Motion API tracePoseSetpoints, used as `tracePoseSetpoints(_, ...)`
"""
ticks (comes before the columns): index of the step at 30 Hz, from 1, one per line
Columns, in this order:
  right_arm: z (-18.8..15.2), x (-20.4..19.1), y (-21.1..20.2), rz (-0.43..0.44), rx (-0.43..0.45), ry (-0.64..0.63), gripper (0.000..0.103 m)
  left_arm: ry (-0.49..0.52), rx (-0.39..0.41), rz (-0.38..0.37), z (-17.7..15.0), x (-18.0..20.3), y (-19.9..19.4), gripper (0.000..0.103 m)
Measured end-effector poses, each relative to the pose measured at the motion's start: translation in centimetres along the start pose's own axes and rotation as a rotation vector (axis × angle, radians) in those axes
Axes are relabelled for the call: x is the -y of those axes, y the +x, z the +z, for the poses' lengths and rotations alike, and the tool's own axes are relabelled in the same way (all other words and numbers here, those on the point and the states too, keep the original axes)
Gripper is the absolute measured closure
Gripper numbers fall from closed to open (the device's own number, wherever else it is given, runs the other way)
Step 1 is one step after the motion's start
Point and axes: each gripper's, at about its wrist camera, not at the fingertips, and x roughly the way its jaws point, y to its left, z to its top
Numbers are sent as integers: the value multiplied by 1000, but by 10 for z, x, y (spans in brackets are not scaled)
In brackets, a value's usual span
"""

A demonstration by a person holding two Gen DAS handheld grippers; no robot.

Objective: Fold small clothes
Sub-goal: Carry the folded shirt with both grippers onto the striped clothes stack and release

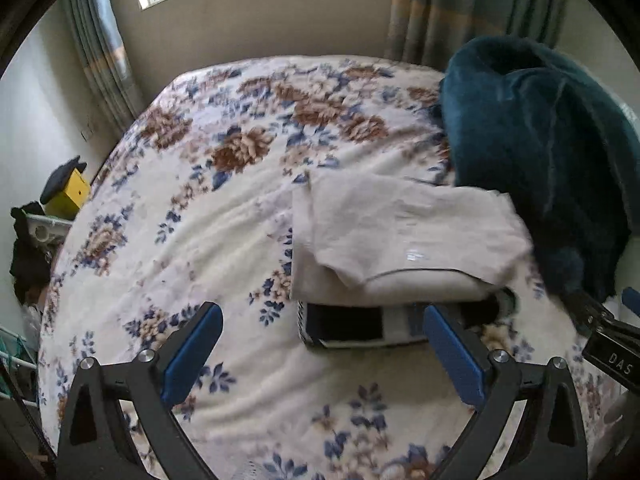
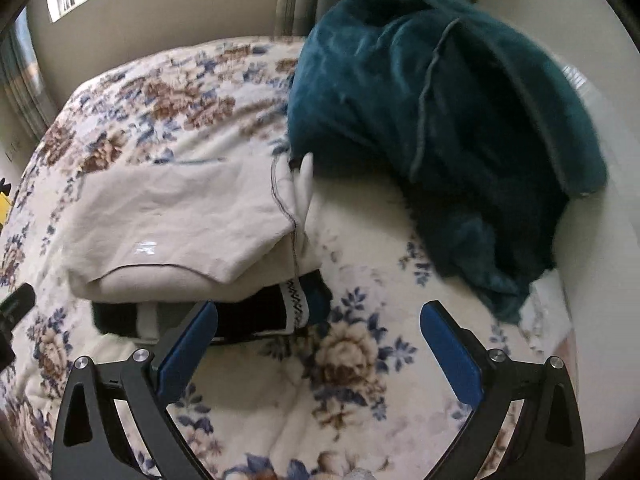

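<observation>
A folded beige garment lies on the floral bedspread, on top of a dark folded garment with white patterned trim. Both show in the right wrist view, the beige one over the dark one. My left gripper is open and empty, just in front of the stack. My right gripper is open and empty, at the stack's right front corner. Part of the right gripper shows at the left wrist view's right edge.
A heaped teal plush blanket lies right of the stack, also in the right wrist view. A yellow box and dark items stand off the bed's left side. Curtains and a window are behind the bed.
</observation>
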Motion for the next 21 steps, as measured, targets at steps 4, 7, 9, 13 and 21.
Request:
tracePoseSetpoints(4,-7,12,-75,-9,65,-1,0,13,45,-21,-7,10,-67,0)
tracePoseSetpoints(7,-15,26,-138,-5,113,5,0,17,94,-33,-13,14,-125,0)
tracePoseSetpoints(9,-22,35,-181,-5,153,3,0,22,122,-42,-18,17,-160,0)
tracePoseSetpoints(13,-40,54,-265,-5,226,8,0,16,196,-45,-34,19,-230,0)
tracePoseSetpoints(21,-92,92,-399,32,336,0,0,-22,247,-56,-69,14,-317,0)
